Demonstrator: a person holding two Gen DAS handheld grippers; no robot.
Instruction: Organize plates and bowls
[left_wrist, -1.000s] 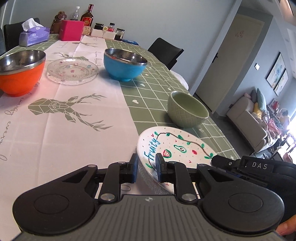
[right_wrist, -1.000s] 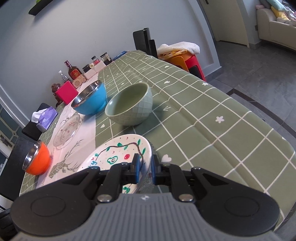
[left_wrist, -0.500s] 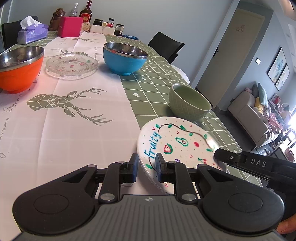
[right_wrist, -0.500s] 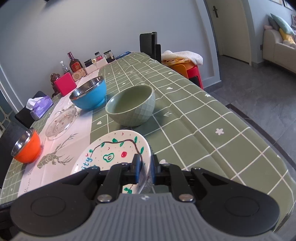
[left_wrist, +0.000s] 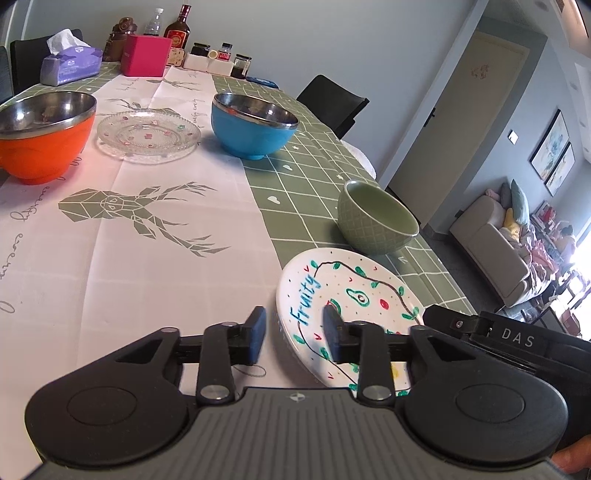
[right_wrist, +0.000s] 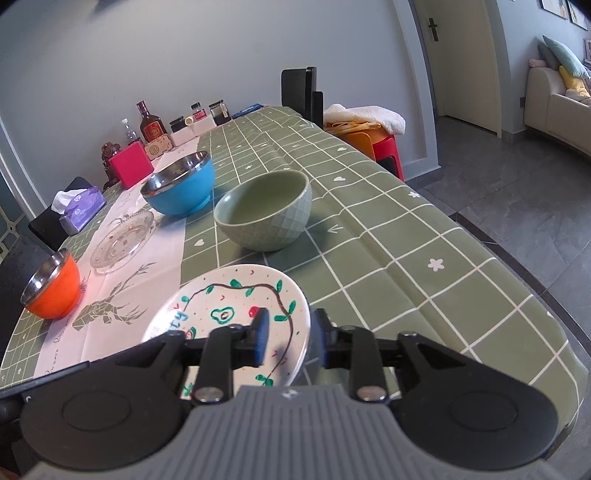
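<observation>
On the tabletop (left_wrist: 110, 258), left to right, stood an orange bowl (left_wrist: 40, 140), a glass plate (left_wrist: 147, 136), a blue bowl (left_wrist: 253, 127) and a green bowl (left_wrist: 376, 221). The fruit-painted plate (left_wrist: 354, 295) lay flat just in front of the green bowl. The left claw (left_wrist: 293, 334) straddled its left rim, the right claw (right_wrist: 290, 338) its right rim; both had just been opening, released, pads clear.
</observation>
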